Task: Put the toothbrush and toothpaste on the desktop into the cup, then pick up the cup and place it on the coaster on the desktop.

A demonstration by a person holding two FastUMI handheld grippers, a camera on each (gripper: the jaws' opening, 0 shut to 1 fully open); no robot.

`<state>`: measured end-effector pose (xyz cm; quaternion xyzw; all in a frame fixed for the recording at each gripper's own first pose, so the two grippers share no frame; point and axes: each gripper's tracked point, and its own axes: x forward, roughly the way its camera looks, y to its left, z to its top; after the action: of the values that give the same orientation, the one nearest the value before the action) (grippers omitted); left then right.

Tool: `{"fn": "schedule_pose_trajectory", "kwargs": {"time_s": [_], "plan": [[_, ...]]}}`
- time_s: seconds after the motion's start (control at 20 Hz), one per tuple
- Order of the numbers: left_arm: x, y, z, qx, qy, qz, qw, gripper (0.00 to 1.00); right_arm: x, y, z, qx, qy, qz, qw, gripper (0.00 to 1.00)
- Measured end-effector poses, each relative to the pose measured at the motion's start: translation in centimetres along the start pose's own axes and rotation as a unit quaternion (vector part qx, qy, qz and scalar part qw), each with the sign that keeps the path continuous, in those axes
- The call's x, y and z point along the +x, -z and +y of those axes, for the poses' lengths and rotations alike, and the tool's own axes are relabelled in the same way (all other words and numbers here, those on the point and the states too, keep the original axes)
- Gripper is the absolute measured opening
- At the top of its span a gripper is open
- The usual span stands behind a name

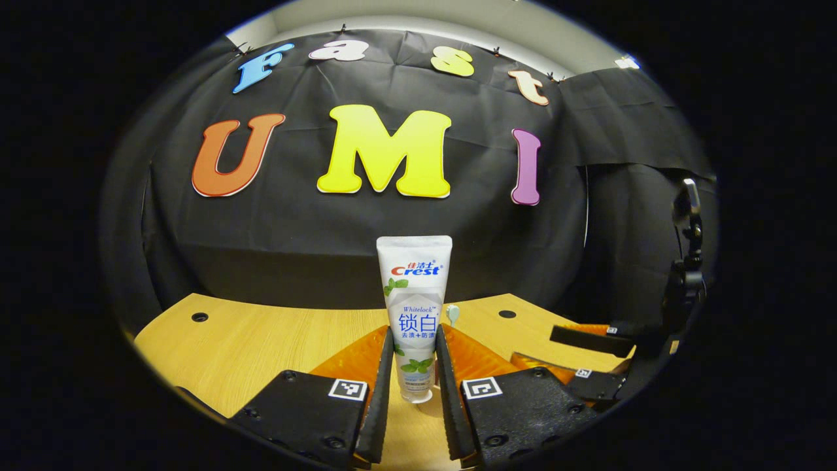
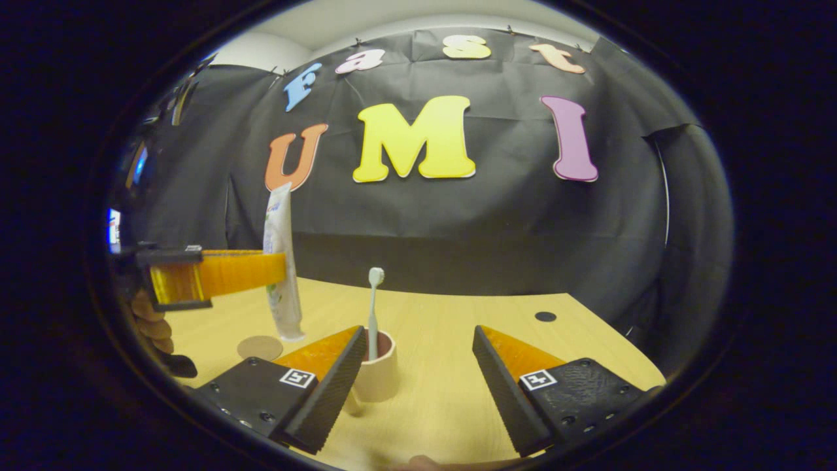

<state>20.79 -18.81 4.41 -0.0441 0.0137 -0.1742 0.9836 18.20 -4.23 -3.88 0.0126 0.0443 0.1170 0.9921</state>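
Left gripper (image 1: 416,366) fingers clamped on upright glossy toothpaste (image 1: 414,307); right gripper (image 2: 418,356) fingers apart

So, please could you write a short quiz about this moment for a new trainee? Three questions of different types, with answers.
1. True or false: the toothbrush already stands in the cup.
2. What does the left gripper hold? A) the coaster B) the toothpaste C) nothing
3. Fill in: the right gripper is ____, with nothing between its fingers.

Key:
1. True; it stands upright, head up.
2. B; the toothpaste is upright, cap down, above the table.
3. Open. The coaster lies bare.
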Motion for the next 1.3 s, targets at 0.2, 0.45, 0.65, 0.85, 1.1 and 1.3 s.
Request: {"fn": "schedule_pose_trajectory", "kwargs": {"time_s": [0.2,0.45,0.65,0.85,1.1,1.3], "plan": [[3.3,-0.3,-1.1,-0.005,-0.002,-0.006,1.0,0.39,-0.3,1.1,-1.2,0.004,0.004,-0.006,1.0,0.96],[5.6,3.4,-4.0,-0.025,0.014,0.045,0.999,0.39,-0.7,1.3,-3.1,0.031,0.015,-0.009,0.999,0.96],[5.8,5.6,-3.9,-0.021,0.003,0.073,0.997,0.41,-0.9,1.5,-4.5,0.028,0.042,-0.012,0.999,0.96],[5.1,6.2,-3.6,-0.018,0.003,0.079,0.997,0.44,-0.6,1.6,-4.2,0.017,0.046,-0.008,0.999,0.94],[3.2,2.2,-3.5,0.026,-0.004,0.025,0.999,0.61,-1.2,0.5,-3.1,0.002,0.049,-0.012,0.999,0.95],[-0.1,0.1,-2.8,0.039,-0.007,-0.002,0.999,0.84,-2.2,-1.7,-1.6,-0.02,0.052,-0.02,0.998,0.94]]}}
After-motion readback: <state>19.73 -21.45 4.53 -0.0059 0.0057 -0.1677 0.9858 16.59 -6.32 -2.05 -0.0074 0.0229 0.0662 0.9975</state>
